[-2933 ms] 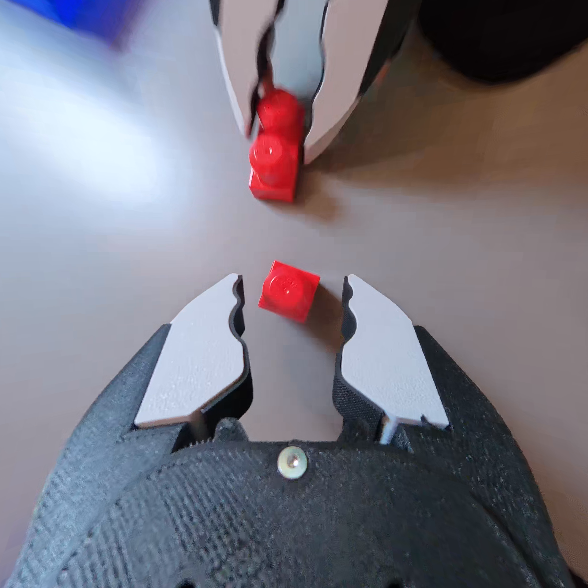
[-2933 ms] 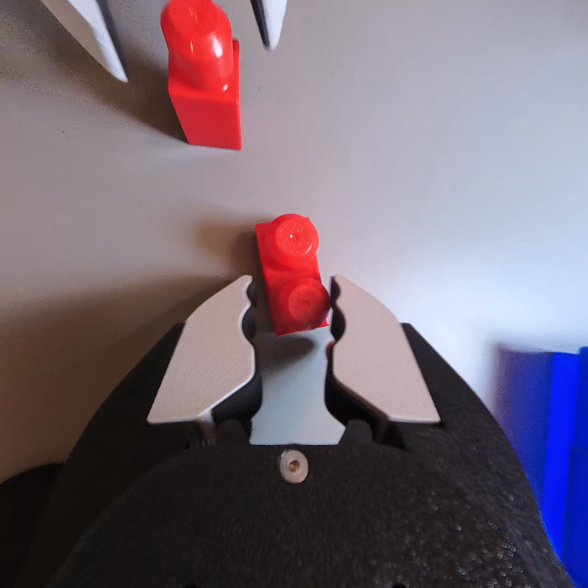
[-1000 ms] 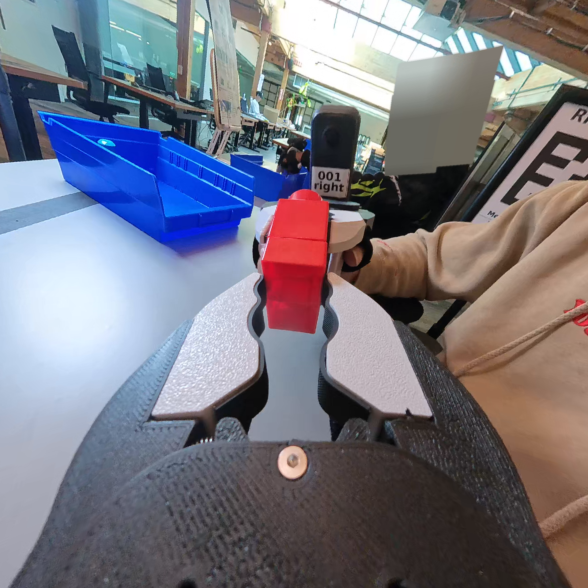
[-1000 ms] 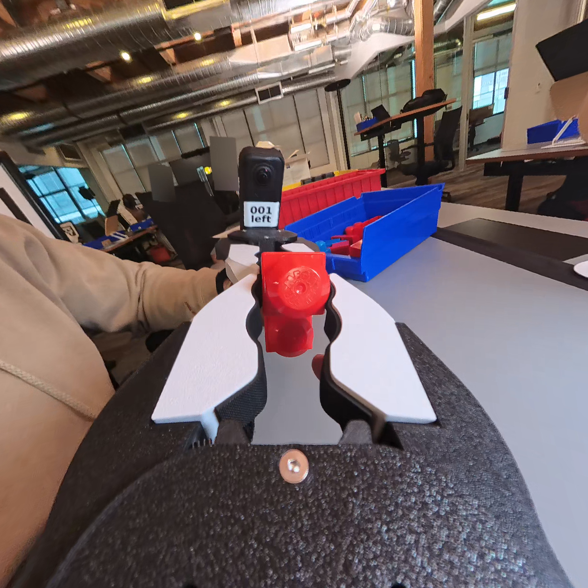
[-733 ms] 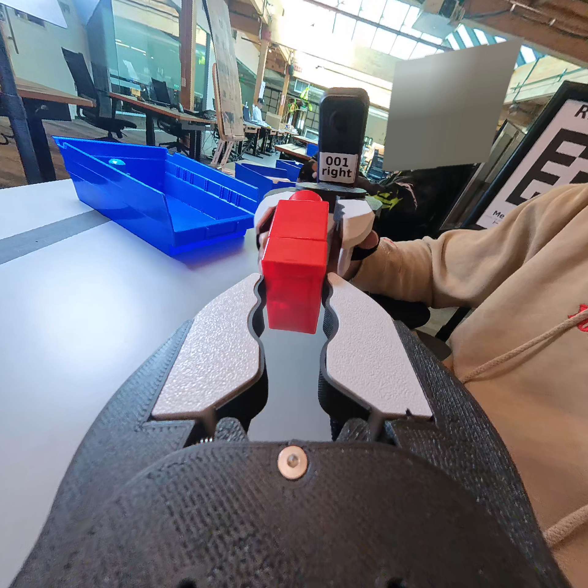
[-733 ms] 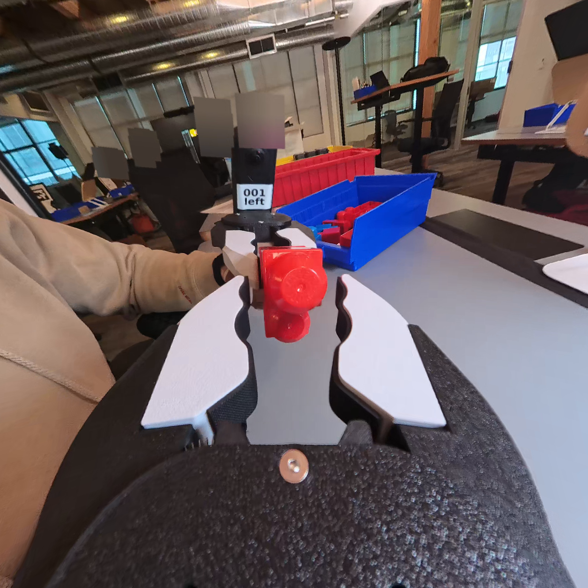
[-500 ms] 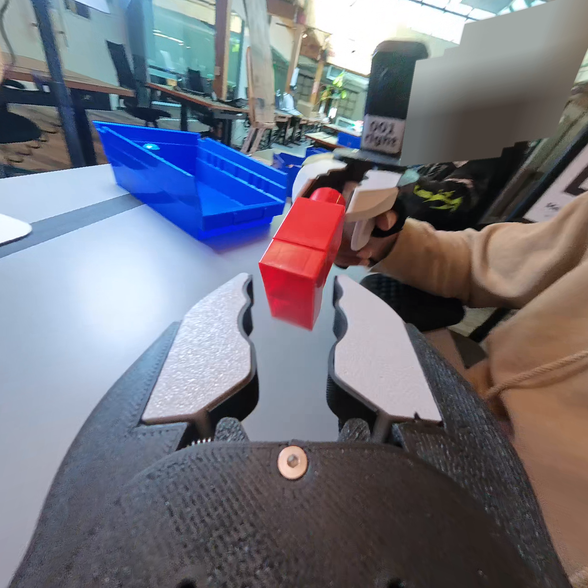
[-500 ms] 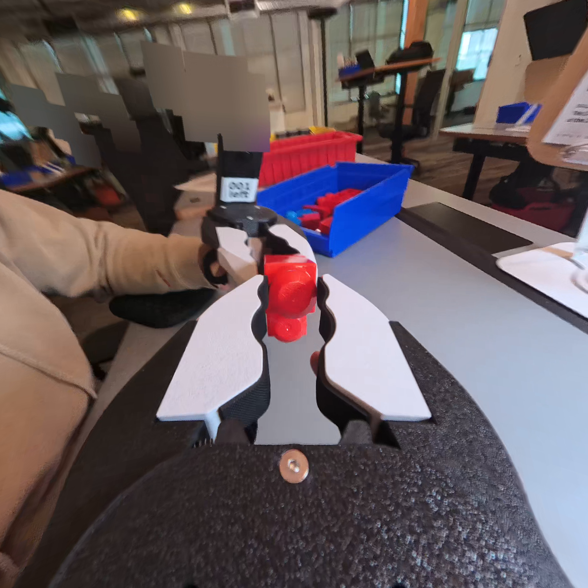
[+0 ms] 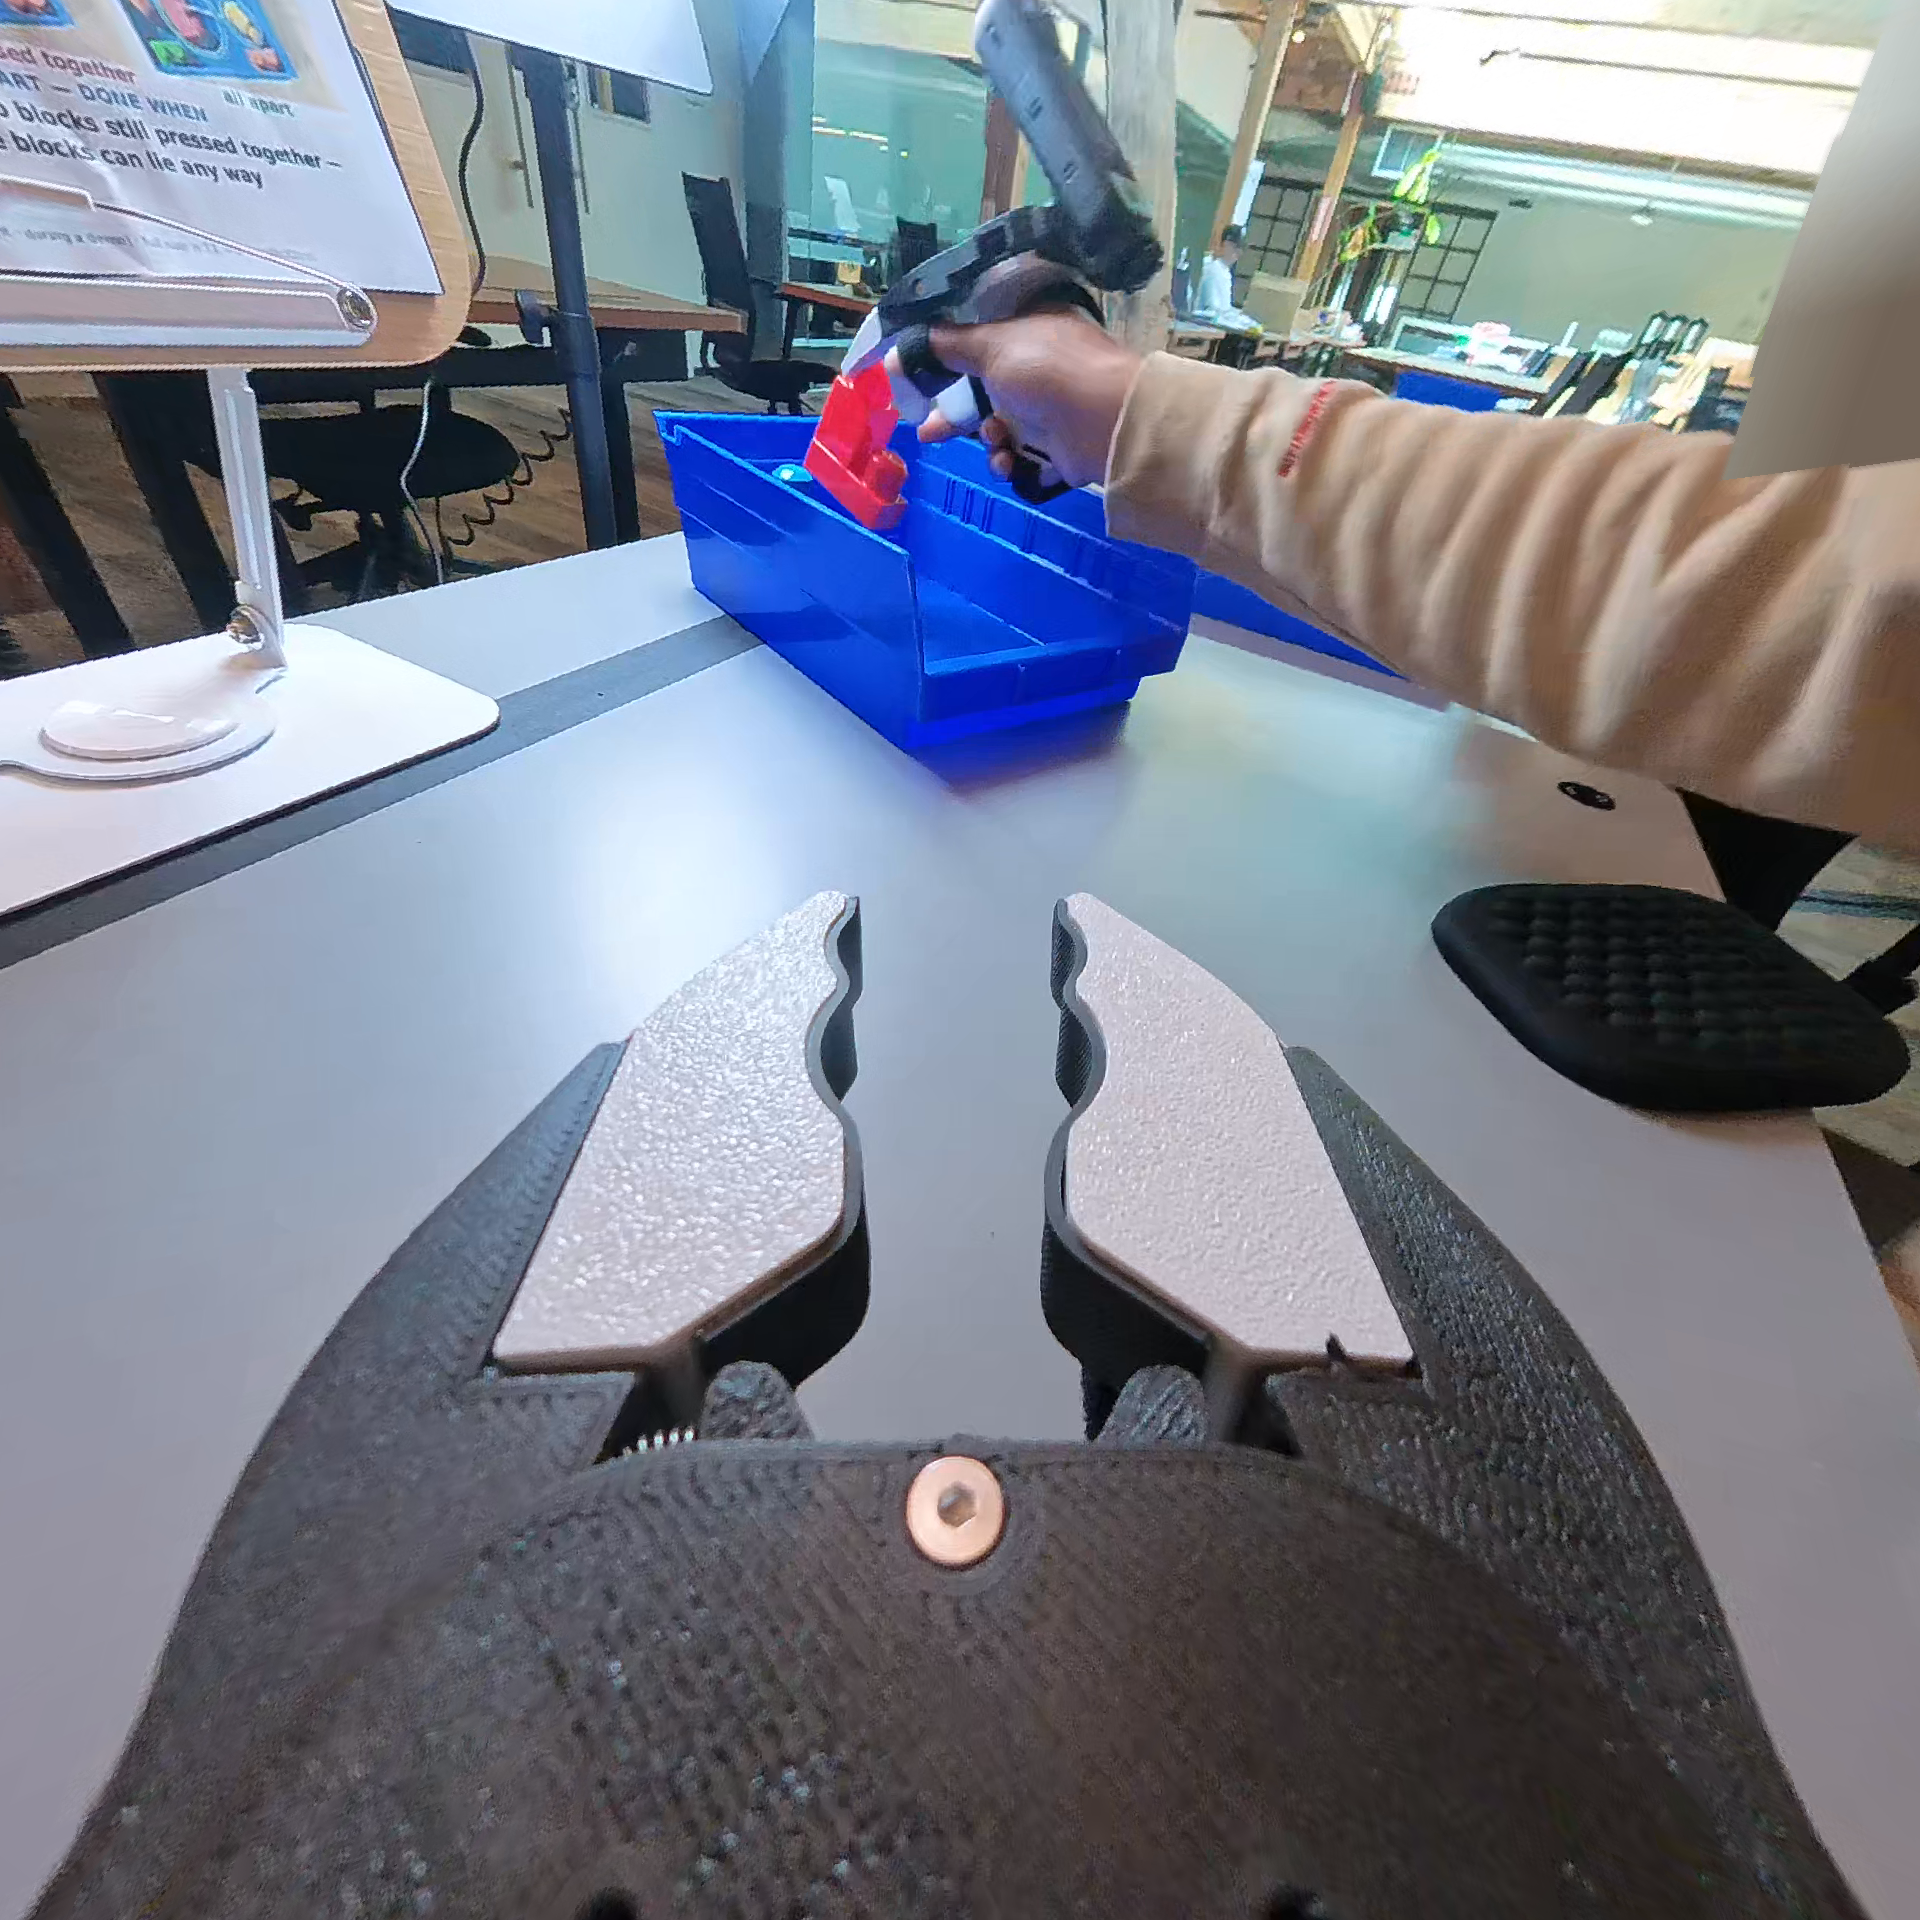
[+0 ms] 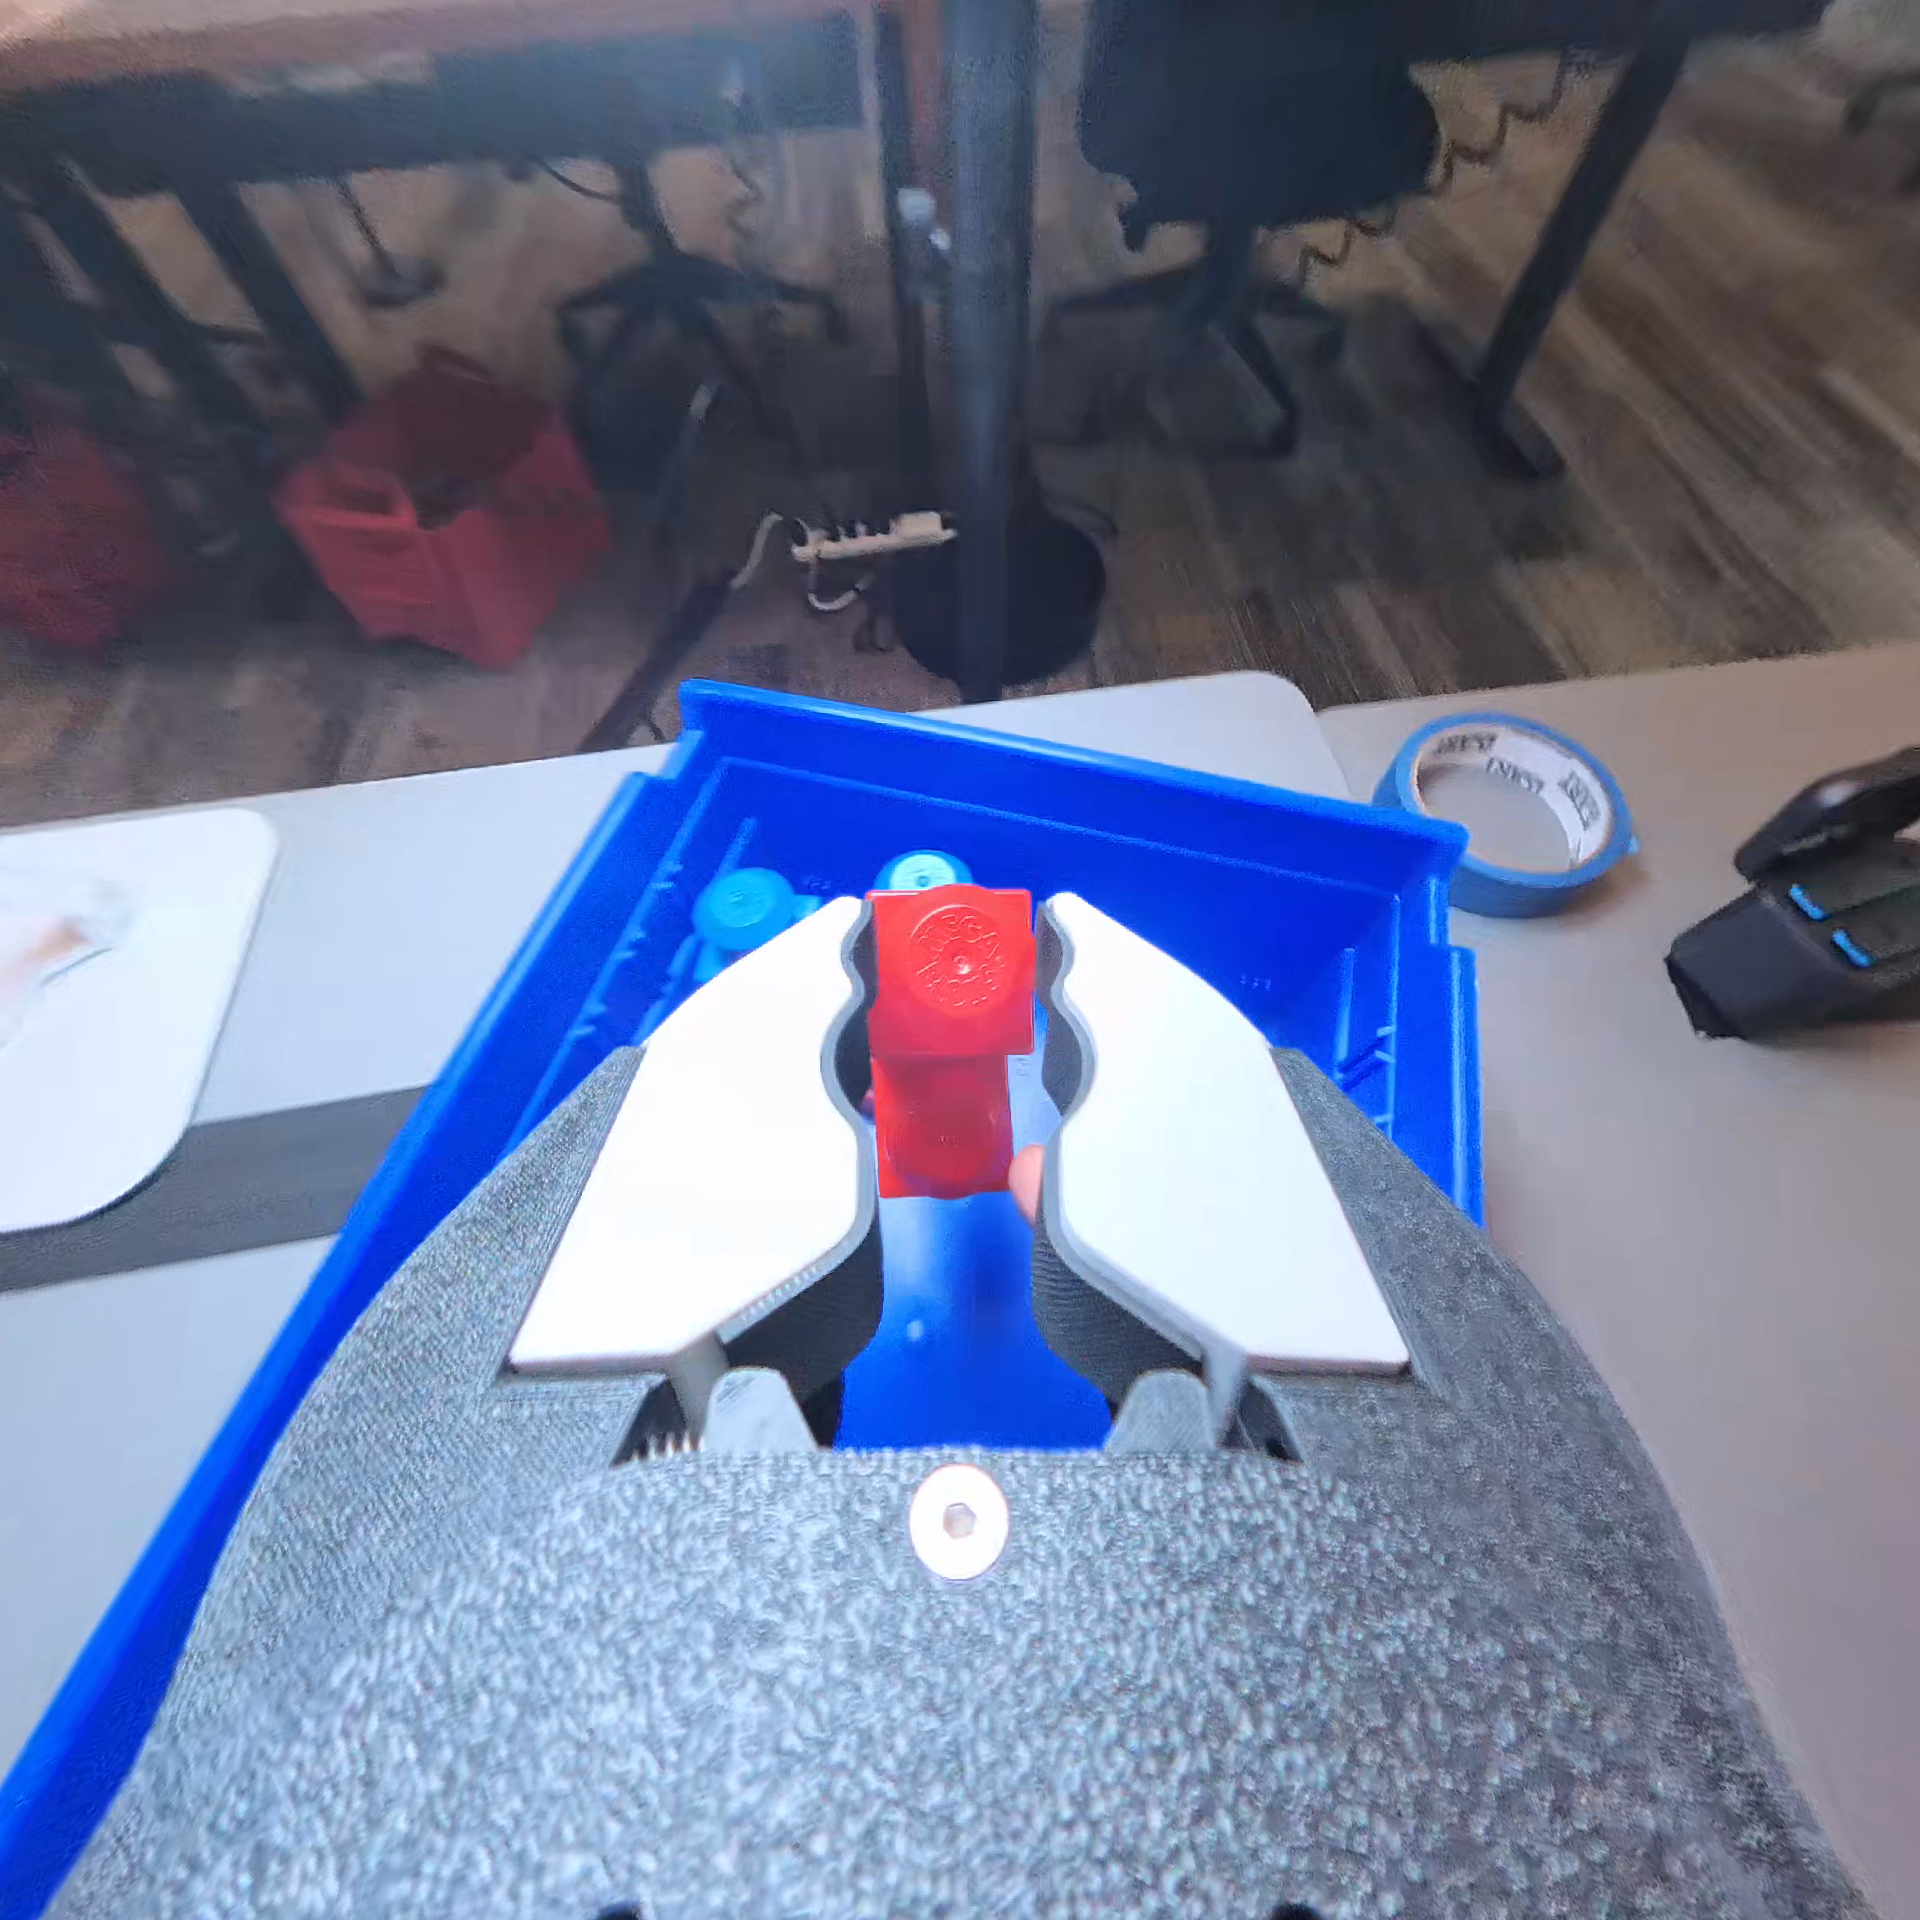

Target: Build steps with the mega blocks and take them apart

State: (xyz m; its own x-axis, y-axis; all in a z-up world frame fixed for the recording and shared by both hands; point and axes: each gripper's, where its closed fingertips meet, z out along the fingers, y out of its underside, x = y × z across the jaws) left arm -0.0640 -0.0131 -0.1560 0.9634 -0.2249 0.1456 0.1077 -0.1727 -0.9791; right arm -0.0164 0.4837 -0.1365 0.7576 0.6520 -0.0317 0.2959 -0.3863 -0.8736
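- The pale grey tabletop (image 9: 1195, 831) is bare in front of the person — no loose blocks lie on the stretch the left wrist view covers.
- The long blue plastic bin (image 10: 1091, 774) sits toward the table's far edge; inside it I can make out light blue round-topped blocks (image 10: 743, 904) against the far wall.
- The right gripper (image 10: 951, 961) hangs over the bin's open top, its pale fingers closed narrow on the small stepped stack of red plastic mega blocks (image 10: 951, 1023), which is tilted and clear of the bin floor.
- The left gripper (image 9: 956, 997) hovers low over the table well short of the bin, its fingers parted a moderate way with nothing between them.
- Off to the side lie a roll of blue tape (image 10: 1507, 816) and a black device (image 10: 1808, 935).
- My read: the little red steps are built and pressed together, and they look headed into the bin — whether as a set-down or a pause I cannot say. Taking them apart is not done; the stack is in one piece.
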